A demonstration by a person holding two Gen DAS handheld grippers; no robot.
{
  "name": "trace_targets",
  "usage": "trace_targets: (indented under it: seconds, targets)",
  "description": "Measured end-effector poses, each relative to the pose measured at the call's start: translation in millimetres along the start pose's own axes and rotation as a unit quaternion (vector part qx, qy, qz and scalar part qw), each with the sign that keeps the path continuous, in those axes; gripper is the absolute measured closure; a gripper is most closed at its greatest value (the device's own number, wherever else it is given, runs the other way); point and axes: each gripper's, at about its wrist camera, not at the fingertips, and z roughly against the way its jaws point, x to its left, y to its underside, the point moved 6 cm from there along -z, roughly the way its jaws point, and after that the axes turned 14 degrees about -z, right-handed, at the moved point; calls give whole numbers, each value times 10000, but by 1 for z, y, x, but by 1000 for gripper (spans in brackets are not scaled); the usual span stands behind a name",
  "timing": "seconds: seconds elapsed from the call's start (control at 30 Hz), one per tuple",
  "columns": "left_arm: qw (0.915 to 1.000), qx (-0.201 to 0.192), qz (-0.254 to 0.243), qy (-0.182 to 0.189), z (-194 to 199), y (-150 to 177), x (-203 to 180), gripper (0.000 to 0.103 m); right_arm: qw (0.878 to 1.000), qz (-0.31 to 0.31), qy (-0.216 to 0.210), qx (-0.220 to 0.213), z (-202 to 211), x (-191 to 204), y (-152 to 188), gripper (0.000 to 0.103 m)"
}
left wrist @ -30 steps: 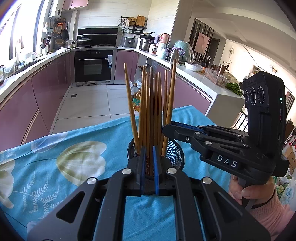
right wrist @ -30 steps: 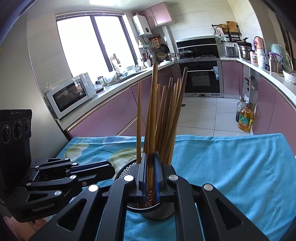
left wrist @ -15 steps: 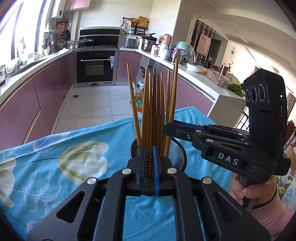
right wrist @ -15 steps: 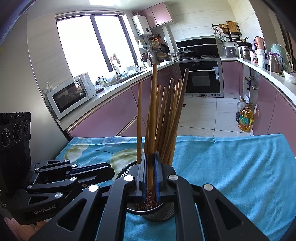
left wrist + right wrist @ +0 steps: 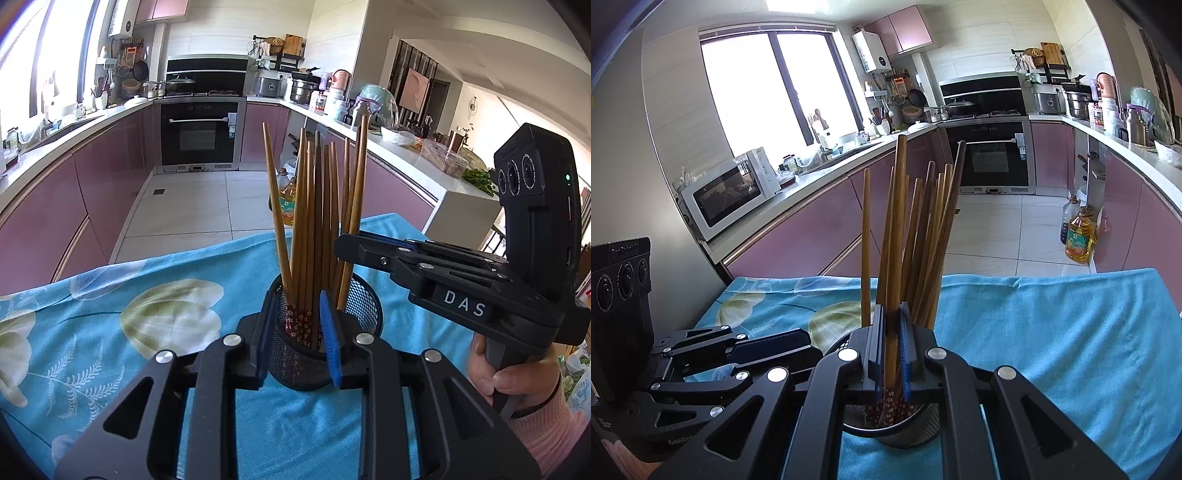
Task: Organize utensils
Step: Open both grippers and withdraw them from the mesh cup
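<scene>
Readable lettering on the two handheld grippers

"DAS" stands in white capitals on a black block on the side of the right gripper (image 5: 345, 246), as the left wrist view shows it. In the right wrist view, the left gripper (image 5: 812, 349) carries "GenRob", cut off by the picture's edge, low on its body, and what looks like the same word, faint and hard to read, along the top of its camera block. The yellow oil bottle (image 5: 1080, 236) has a label too small to read.
</scene>
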Motion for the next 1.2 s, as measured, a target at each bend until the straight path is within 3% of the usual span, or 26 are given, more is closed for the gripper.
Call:
trace_targets:
  seconds: [0.23, 0.37, 0.43, 0.57, 1.0, 1.2]
  targets:
    - [10000, 9, 29, -19, -1, 2, 2, 71, 9998, -67, 124, -121, 4, -7, -1, 93]
    - [10000, 12, 57, -26, -2, 4, 4, 68, 9996, -121, 221, -112, 3, -14, 1, 87]
    - [10000, 15, 58, -50, -2, 5, 4, 63, 9996, -138, 233, -105, 3, -15, 2, 86]
    - [9999, 39, 75, -78, -3, 8, 4, 55, 9996, -86, 236, -116, 5, -16, 4, 73]
    - [9994, -37, 250, -228, 6, 23, 9, 37, 9996, -91, 238, -103, 9, -20, 12, 68]
    - [9985, -179, 263, -451, 18, 28, 12, 27, 9994, 24, 292, -184, 16, -19, 19, 55]
